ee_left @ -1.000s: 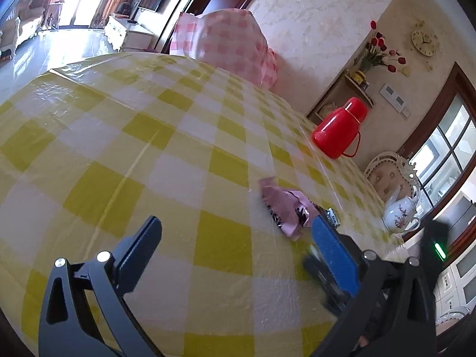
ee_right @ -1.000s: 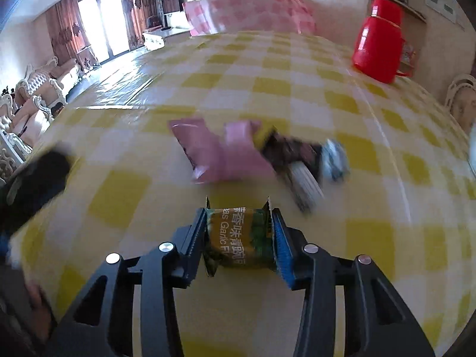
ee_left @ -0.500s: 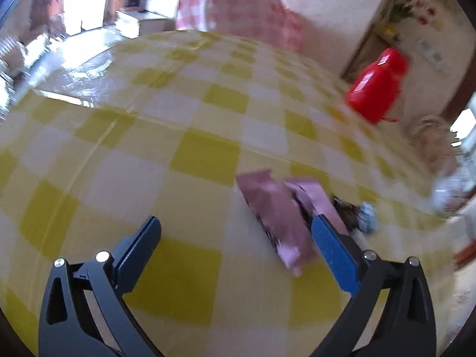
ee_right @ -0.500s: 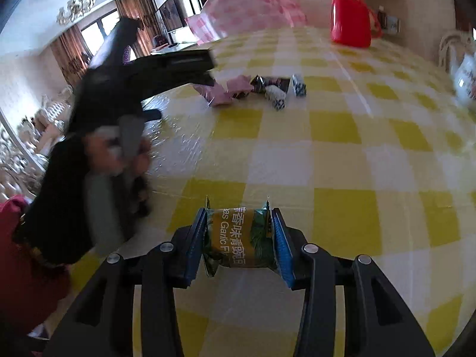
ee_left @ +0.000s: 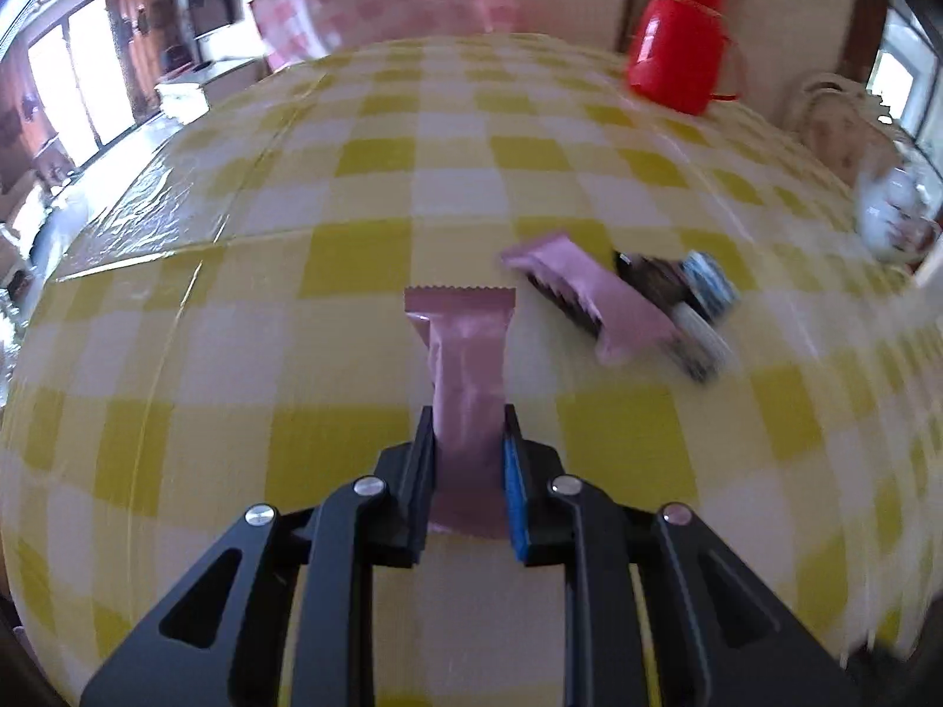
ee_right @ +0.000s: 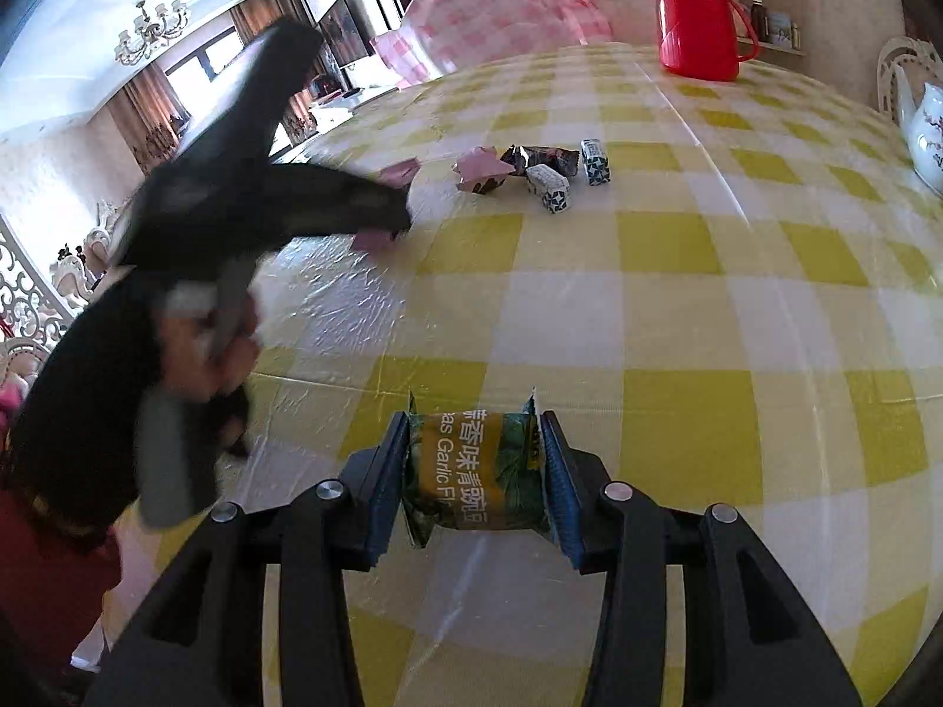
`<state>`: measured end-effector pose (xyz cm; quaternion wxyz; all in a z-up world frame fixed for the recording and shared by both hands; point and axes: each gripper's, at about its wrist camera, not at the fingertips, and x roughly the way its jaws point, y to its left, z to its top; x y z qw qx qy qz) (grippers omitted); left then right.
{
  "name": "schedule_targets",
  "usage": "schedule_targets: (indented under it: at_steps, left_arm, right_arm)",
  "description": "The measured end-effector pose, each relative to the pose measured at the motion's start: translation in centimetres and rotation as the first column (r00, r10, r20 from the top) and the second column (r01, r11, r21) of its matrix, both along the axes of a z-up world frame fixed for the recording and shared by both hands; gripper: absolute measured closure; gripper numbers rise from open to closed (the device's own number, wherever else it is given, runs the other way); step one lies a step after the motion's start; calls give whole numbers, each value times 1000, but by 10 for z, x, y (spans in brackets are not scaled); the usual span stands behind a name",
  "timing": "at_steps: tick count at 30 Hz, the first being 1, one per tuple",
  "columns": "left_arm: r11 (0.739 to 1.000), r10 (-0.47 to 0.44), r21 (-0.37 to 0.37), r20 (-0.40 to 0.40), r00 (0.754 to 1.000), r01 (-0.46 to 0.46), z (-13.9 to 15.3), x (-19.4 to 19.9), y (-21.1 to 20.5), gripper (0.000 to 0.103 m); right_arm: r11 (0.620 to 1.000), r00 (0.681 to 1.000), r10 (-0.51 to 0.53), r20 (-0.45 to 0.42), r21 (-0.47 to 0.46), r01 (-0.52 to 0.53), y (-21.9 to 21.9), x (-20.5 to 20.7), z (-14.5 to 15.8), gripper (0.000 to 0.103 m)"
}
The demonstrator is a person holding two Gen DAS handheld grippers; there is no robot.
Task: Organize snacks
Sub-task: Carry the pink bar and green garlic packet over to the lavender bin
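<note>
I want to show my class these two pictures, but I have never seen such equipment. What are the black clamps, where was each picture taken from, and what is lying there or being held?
No robot here: a person holds a hand-operated clamp in each hand, each with two fingers and a camera looking along them. One picture comes from the left gripper, which is shut on a pink snack bar. The other comes from the right gripper, shut on a green snack packet; it also shows the person's left hand, blurred. On the yellow checked tablecloth lie more snacks: another pink packet, a dark wrapper and two small patterned candies. At the far edge stand a red flask and a white teapot.
</note>
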<state>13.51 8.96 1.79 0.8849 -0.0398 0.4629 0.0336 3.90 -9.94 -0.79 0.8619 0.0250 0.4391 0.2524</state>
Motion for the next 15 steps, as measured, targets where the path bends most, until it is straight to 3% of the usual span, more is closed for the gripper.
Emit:
schedule_targets:
  at_steps: [9,15]
  left_arm:
    - [994,-104,-30,25,994,104,6,-82,-1,82]
    - [989,-147,24,20,989,147,-1,-126,-4,82]
  right_arm:
    - [1000,1000,-19,6,1,19,-2,0,1,60]
    - [999,999,-43,30,-10,43,-6,-3,3,60]
